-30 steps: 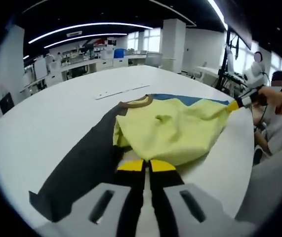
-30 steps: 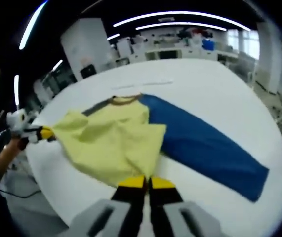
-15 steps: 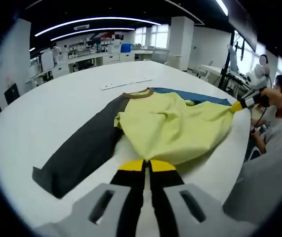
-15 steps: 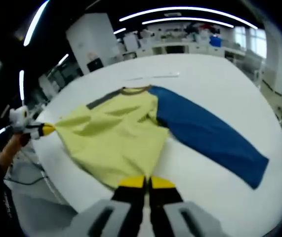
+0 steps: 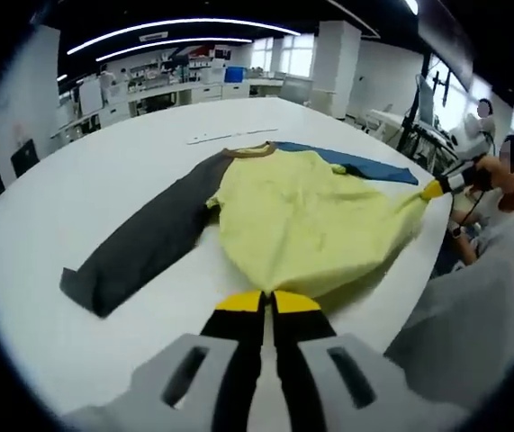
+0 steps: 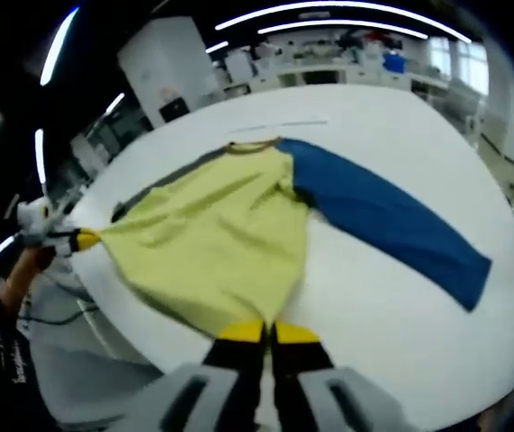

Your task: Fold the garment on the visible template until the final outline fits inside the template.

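A long-sleeved shirt lies spread on the white round table: yellow body, dark grey sleeve, blue sleeve, brown collar at the far end. In the left gripper view my left gripper is shut on the near hem of the yellow body. My right gripper comes in from the right, shut on the other hem corner. In the right gripper view my right gripper grips the hem, and the left gripper holds the corner at the left. The hem hangs stretched over the table's near edge.
A thin pale strip lies on the table beyond the collar. Workbenches and shelves line the back of the room beside a white pillar. A person's hand and seated people are at the right, off the table's edge.
The yellow body has been pulled taut and flatter between the two grippers, its wrinkles gone. Both cameras have drawn back, so more of the table and both sleeves show.
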Motion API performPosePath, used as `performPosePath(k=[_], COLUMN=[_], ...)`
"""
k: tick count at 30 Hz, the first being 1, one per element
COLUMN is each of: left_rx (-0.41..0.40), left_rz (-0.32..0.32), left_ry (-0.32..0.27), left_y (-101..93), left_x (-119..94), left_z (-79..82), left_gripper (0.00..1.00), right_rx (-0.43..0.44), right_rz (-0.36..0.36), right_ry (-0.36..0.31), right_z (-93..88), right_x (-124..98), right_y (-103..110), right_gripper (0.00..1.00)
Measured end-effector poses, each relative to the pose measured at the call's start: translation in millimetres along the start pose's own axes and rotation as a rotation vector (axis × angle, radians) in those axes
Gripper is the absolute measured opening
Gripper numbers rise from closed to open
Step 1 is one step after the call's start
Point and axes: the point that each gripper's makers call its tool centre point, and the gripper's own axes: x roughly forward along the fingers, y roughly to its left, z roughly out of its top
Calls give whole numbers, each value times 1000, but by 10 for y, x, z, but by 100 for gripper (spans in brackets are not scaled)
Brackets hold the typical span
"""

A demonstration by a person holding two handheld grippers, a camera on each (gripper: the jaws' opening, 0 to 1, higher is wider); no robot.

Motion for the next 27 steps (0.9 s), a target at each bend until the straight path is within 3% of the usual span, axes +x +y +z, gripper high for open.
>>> performPosePath(k=[13, 22, 27], left_rx=[-75, -65, -32], left_rz=[-2, -21, -35], left_ry=[43, -2, -15], left_y=[-124, -100, -118], left_x=[-68, 108, 349], left_z=[-43, 290, 464], left_gripper=[0, 0, 0], right_rx=[24, 35, 24], right_rz=[14, 2, -34], right_ry=[-4, -22, 9], right_z=[5, 117, 20], right_x=[-157, -119, -48], right_y=[46, -32, -111], right_gripper=[0, 0, 0])
